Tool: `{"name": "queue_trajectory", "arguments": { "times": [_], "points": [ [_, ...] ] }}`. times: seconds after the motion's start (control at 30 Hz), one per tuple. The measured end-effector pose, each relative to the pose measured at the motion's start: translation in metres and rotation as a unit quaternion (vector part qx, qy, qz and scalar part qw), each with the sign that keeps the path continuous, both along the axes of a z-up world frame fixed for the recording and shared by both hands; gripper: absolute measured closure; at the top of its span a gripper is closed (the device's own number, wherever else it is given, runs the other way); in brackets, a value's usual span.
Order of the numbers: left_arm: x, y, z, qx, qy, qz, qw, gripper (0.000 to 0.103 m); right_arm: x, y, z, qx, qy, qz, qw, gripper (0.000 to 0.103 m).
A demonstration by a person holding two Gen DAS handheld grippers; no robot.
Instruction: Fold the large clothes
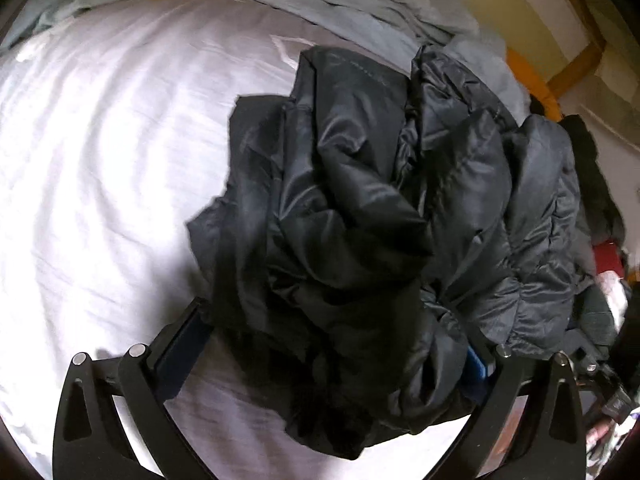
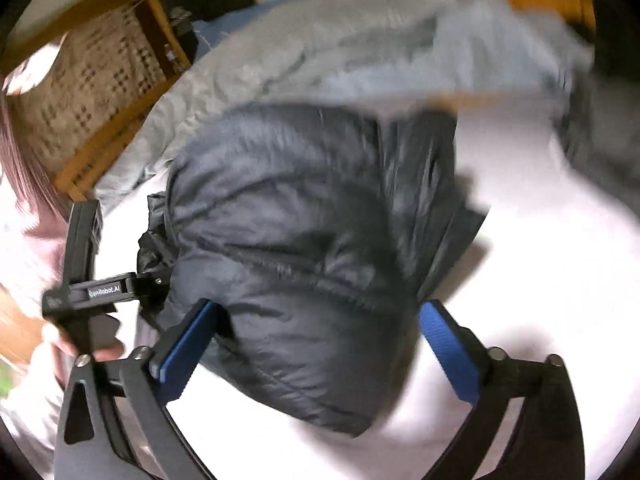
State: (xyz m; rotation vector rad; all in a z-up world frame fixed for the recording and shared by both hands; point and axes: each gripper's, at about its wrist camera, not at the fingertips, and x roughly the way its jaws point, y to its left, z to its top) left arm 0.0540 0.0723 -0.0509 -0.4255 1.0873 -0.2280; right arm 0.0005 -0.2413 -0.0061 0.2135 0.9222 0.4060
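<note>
A black puffer jacket [image 1: 360, 208] is lying bunched on the white sheet [image 1: 100, 160], between the spread jaws of the left gripper [image 1: 332, 344]; the right gripper [image 2: 320, 344] is likewise gaping around its folded bulk, nothing being clamped; a fold is seemingly being finished; fresh grips on its edges are being called for next.
</note>
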Motion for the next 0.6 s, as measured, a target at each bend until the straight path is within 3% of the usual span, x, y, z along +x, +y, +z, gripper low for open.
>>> {"name": "queue_trajectory", "arguments": {
  "times": [0.07,0.1,0.17,0.23,0.27,0.3,0.37,0.4,0.53,0.6],
  "points": [
    [0.001,-0.002,0.001,0.010,-0.002,-0.006,0.9999,0.002,0.007,-0.006,-0.016,0.034,0.037,-0.004,0.999,0.001],
    [0.002,-0.003,0.002,0.007,-0.003,-0.009,0.9999,0.011,0.010,-0.008,-0.024,0.054,0.054,0.001,0.997,0.001],
    [-0.001,-0.008,0.007,0.003,-0.014,-0.009,0.9999,0.025,0.016,-0.005,-0.035,0.064,0.072,0.008,0.995,0.013],
    [-0.006,-0.025,0.021,0.045,-0.053,-0.025,0.9972,0.037,0.011,0.002,-0.028,0.030,0.027,-0.007,0.999,0.039],
    [-0.010,-0.038,0.030,0.085,-0.081,-0.038,0.9923,0.043,0.007,0.007,-0.023,0.008,0.002,-0.012,1.000,0.045],
    [-0.018,-0.057,0.038,0.143,-0.115,-0.054,0.9816,0.049,0.000,0.015,-0.016,-0.024,-0.032,-0.013,0.999,0.054],
    [-0.035,-0.088,0.049,0.228,-0.178,-0.076,0.9541,0.055,-0.012,0.028,-0.008,-0.072,-0.075,-0.014,0.994,0.061],
    [-0.038,-0.095,0.051,0.239,-0.192,-0.078,0.9487,0.057,-0.015,0.031,-0.004,-0.087,-0.088,-0.017,0.992,0.062],
    [-0.029,-0.098,0.066,0.200,-0.205,-0.069,0.9558,0.060,-0.020,0.019,0.015,-0.087,-0.116,-0.029,0.989,0.063],
    [-0.027,-0.106,0.084,0.198,-0.233,-0.069,0.9496,0.060,-0.024,0.010,0.034,-0.097,-0.144,-0.035,0.984,0.063]
  ]
}}
